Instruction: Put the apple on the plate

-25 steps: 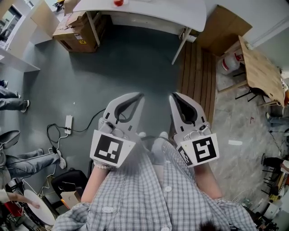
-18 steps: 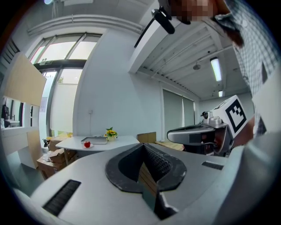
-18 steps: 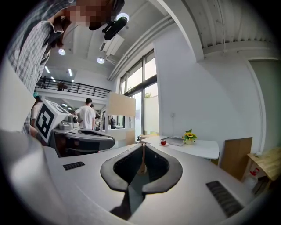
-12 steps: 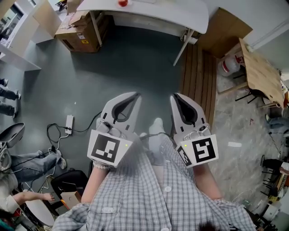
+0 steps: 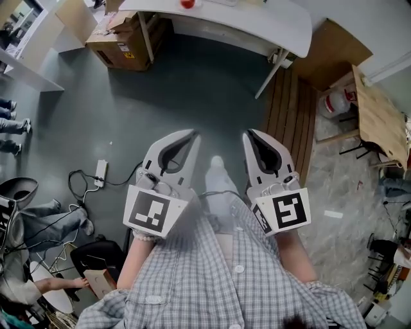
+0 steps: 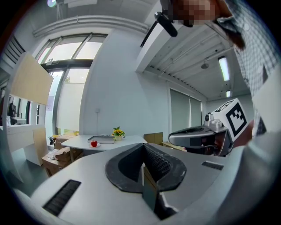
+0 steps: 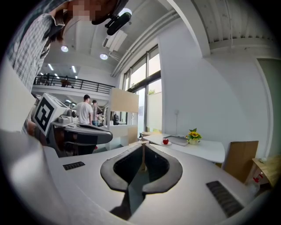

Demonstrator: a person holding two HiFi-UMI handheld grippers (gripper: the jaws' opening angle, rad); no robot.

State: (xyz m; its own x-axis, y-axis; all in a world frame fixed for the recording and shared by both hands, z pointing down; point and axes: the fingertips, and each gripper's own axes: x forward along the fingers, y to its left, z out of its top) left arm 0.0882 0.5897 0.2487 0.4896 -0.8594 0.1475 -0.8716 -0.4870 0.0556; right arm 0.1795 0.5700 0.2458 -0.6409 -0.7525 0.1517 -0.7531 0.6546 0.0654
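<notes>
The left gripper (image 5: 191, 135) and the right gripper (image 5: 248, 135) are held side by side at the person's waist, well short of the white desk (image 5: 257, 22), presumably because the desk is not yet within reach. In the gripper views each pair of jaws is seen pressed together, with nothing between them. Bare floor (image 5: 192, 83) lies between the grippers and the desk. In the head view the apple (image 5: 187, 3) is seen on the desk, cut by the top of the frame, and no plate can be made out there. More is shown by the gripper views. There the apple appears to sit on a small pale dish (image 6: 95, 146) near the desk's front edge. A flat tray (image 6: 101, 139) and a pot of yellow flowers (image 6: 118, 132) stand just beside it.
</notes>
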